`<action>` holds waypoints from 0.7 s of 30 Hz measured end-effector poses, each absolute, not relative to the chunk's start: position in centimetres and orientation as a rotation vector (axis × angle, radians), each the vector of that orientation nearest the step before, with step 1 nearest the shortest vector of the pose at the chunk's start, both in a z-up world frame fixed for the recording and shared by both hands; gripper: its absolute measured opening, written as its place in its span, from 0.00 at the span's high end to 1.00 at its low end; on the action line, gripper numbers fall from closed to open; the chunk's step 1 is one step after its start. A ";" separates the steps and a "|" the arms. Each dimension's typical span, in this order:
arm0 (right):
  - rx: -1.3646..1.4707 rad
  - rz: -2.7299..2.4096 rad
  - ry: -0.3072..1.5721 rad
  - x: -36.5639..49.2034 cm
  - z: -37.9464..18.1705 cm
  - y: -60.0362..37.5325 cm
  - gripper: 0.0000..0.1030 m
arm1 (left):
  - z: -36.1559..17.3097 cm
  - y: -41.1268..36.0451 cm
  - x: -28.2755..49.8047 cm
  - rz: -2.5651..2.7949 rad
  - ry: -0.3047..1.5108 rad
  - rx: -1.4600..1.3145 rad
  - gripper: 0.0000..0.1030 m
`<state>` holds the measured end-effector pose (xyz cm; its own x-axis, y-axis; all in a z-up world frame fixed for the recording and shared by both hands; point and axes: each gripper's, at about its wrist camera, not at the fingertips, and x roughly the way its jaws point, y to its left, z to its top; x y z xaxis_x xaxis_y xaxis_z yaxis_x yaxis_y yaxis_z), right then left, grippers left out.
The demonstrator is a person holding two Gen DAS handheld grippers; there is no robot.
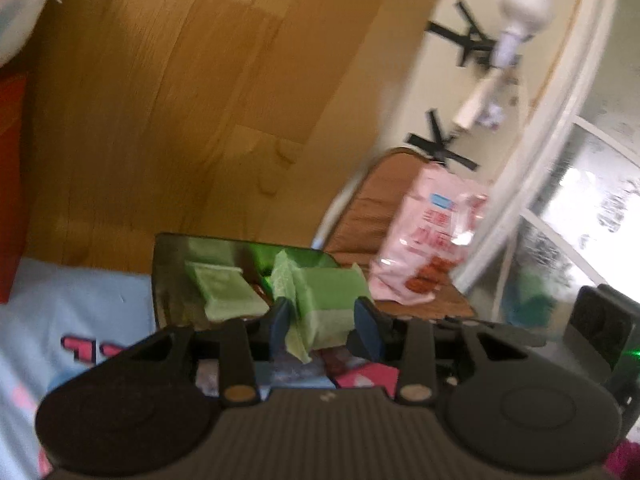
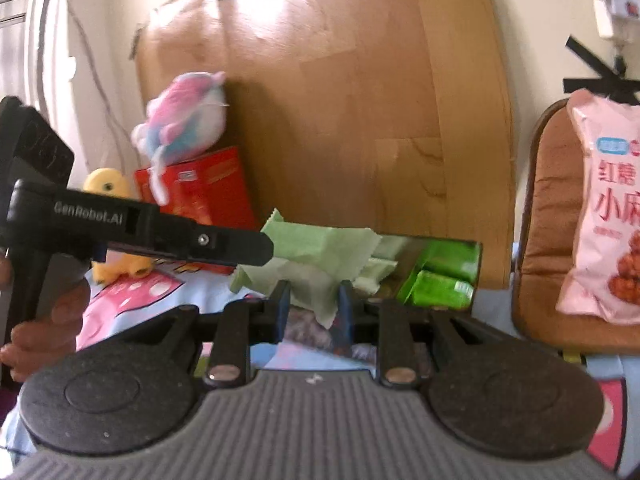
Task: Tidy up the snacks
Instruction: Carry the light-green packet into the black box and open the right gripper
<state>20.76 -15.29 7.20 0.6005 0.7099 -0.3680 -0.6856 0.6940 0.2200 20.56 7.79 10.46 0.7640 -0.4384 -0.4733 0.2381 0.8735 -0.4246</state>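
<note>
so both grippers are clamped on the same green snack packet [image 1: 328, 300], left gripper [image 1: 324, 322] and right gripper [image 2: 314, 300] each pinching it just ahead of the dark tray [image 2: 476, 256], so I'd ease one off before lowering it in beside the others.

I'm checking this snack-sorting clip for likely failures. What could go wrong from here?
Both the left gripper and the right gripper pinch one green packet; pulling apart might tear the wrapper. The right holds only a thin flap, which could slip. The packet may miss the green box.
</note>
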 end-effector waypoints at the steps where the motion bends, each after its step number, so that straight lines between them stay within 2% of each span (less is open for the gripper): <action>1: 0.052 0.806 0.456 21.6 7.1 -15.1 0.72 | 10.0 7.9 21.8 -0.361 0.604 -0.347 0.63; 4: 0.035 0.811 0.475 24.4 6.3 -13.9 0.67 | 9.0 8.7 24.2 -0.295 0.610 -0.304 0.58; 8: 0.011 0.770 0.491 27.2 5.0 -13.0 0.63 | 8.9 11.3 24.0 -0.276 0.588 -0.384 0.58; 21: 0.138 0.789 0.566 24.8 5.7 -18.0 0.62 | 8.1 13.1 14.0 -0.213 0.598 -0.447 0.53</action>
<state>24.81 -18.05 5.72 0.5651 0.7045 -0.4293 -0.6326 0.7040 0.3228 13.96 13.12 8.09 0.8086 -0.3194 -0.4941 0.0652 0.8832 -0.4644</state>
